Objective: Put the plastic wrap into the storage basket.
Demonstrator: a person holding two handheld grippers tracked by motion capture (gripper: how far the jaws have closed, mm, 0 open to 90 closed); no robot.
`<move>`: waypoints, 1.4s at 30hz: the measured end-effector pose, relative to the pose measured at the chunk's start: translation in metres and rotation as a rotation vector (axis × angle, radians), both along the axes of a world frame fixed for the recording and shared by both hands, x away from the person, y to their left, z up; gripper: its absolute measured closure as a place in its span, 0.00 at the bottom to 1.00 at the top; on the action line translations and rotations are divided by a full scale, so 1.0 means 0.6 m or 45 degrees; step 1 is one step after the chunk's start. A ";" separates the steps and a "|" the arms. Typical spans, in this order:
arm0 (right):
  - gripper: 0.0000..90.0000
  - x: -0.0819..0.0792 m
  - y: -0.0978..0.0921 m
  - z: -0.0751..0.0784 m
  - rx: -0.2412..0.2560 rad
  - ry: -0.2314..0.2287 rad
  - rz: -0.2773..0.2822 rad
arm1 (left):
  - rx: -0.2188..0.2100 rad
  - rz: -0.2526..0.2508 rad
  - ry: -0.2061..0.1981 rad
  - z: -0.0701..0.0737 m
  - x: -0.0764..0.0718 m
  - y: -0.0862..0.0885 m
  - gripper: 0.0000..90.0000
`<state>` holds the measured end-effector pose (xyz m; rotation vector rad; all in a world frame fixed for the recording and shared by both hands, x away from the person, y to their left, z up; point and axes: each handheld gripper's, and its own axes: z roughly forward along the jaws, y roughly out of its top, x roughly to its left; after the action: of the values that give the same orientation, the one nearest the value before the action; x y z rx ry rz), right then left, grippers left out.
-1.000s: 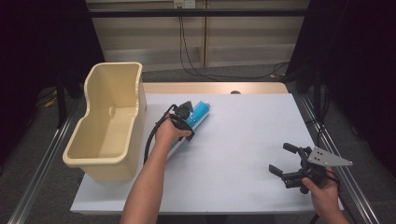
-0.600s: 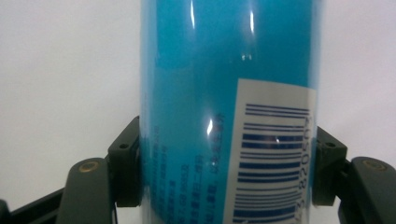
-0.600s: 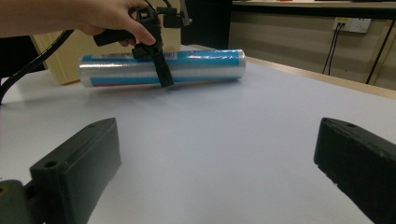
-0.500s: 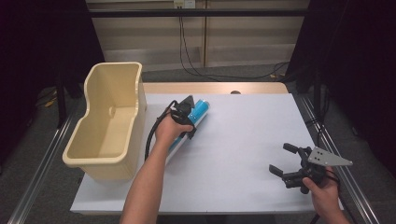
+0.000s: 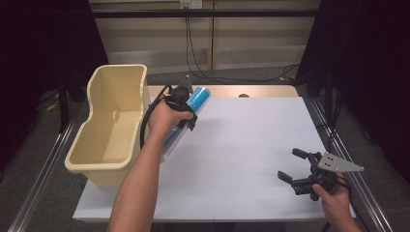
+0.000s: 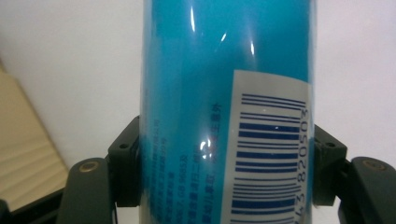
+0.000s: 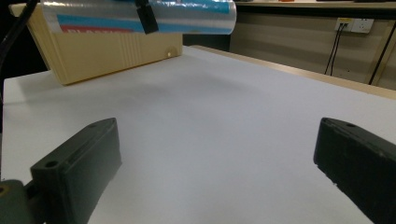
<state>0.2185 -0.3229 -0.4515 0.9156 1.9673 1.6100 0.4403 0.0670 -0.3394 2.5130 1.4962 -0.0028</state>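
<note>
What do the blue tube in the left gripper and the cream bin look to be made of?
The blue tube: probably glossy plastic film wrapping, judging by sharp highlights and its clear, shiny end. The cream bin: likely moulded plastic with a matte finish, its rim rounded and its colour uniform.

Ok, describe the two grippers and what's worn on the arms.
Both grippers are black with two blocky jaws. The left gripper trails a black cable that loops beside the wrist and carries a grey plate on top. The right gripper bears a grey three-cornered plate with small holes. Its pads are dark, matte, with screw holes. Both forearms are bare, no sleeves.
</note>
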 end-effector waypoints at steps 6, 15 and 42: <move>0.00 0.000 0.000 0.000 -0.004 -0.002 0.005 | -0.033 0.032 -0.019 0.053 -0.010 0.022 0.36; 0.00 0.000 0.000 0.000 0.000 -0.005 0.005 | -0.081 0.135 -0.067 0.113 -0.030 0.079 0.36; 0.00 0.000 0.003 -0.001 0.001 -0.004 0.005 | -0.078 0.430 -0.102 0.171 -0.084 0.235 0.36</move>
<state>0.2187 -0.3210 -0.4519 0.9096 1.9681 1.6135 0.3900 0.2079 -0.2368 2.1575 1.8355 0.1033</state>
